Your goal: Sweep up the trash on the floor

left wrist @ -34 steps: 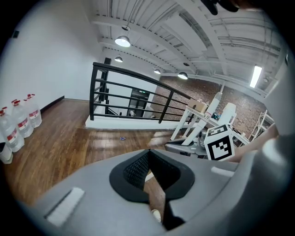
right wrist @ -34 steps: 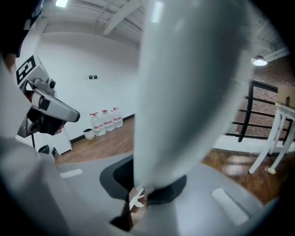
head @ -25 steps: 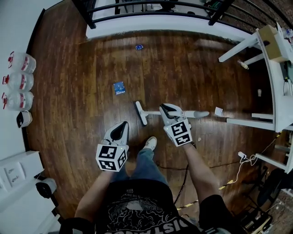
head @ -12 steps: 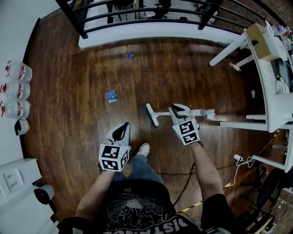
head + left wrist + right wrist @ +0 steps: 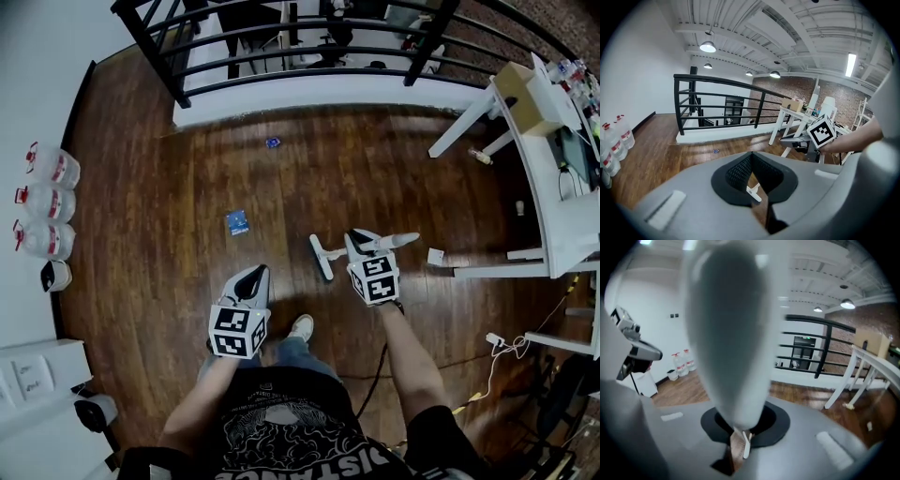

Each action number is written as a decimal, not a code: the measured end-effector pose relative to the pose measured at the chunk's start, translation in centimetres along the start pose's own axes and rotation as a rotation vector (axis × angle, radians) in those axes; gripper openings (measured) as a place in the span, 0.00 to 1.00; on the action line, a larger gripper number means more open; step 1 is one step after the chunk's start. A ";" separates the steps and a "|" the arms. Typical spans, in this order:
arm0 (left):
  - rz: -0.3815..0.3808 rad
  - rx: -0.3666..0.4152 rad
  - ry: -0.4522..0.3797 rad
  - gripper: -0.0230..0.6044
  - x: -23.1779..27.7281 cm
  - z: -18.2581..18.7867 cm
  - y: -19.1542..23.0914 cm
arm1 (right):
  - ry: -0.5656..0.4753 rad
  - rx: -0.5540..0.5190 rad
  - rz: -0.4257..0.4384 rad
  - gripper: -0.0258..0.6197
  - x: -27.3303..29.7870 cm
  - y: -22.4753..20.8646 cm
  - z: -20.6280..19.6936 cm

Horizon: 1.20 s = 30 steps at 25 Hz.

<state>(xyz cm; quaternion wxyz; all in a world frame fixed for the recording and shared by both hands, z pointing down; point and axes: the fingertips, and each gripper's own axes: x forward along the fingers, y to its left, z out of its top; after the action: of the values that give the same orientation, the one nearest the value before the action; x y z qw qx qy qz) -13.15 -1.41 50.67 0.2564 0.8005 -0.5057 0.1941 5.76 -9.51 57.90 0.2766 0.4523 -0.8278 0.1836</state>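
A white broom lies low over the wooden floor, its head (image 5: 322, 258) pointing left. My right gripper (image 5: 359, 240) is shut on the broom handle (image 5: 729, 333), which fills the right gripper view. My left gripper (image 5: 251, 279) hangs shut and empty to the left of the broom, above a white shoe. Trash lies on the floor: a blue packet (image 5: 236, 222) left of the broom head, a small blue scrap (image 5: 273, 142) near the railing base, and a white paper piece (image 5: 436, 256) by the table leg. The left gripper view shows the right gripper's marker cube (image 5: 821, 132).
A black railing (image 5: 281, 47) on a white ledge closes off the far side. A white table (image 5: 553, 178) stands at the right with cables on the floor beside it. Water jugs (image 5: 45, 202) line the left wall. White equipment (image 5: 37, 375) sits at lower left.
The view has shifted so more of the railing shows. The broom head has moved a little right, away from the blue packet. Both grippers keep their states.
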 end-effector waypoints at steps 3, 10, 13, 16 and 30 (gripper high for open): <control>0.016 -0.010 -0.009 0.04 -0.9 0.0 1.4 | -0.045 0.104 0.006 0.08 0.0 1.9 2.3; 0.012 -0.047 -0.012 0.04 -2.5 -0.5 6.5 | -0.124 0.182 0.026 0.09 2.4 8.1 7.5; 0.006 -0.060 -0.005 0.04 -2.5 -0.4 9.7 | -0.135 0.205 0.040 0.09 5.1 11.0 9.7; 0.007 -0.076 -0.005 0.04 -2.6 0.5 14.2 | -0.137 0.242 0.049 0.09 8.4 14.3 12.2; 0.013 -0.100 0.003 0.04 0.0 4.9 31.5 | -0.188 0.424 0.065 0.09 25.6 24.5 21.8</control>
<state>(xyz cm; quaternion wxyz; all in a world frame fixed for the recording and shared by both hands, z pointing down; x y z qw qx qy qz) -41.52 -15.67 53.53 0.2956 0.7831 -0.5195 0.1715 -32.60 -25.34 55.55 0.0909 0.4887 -0.8068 0.3194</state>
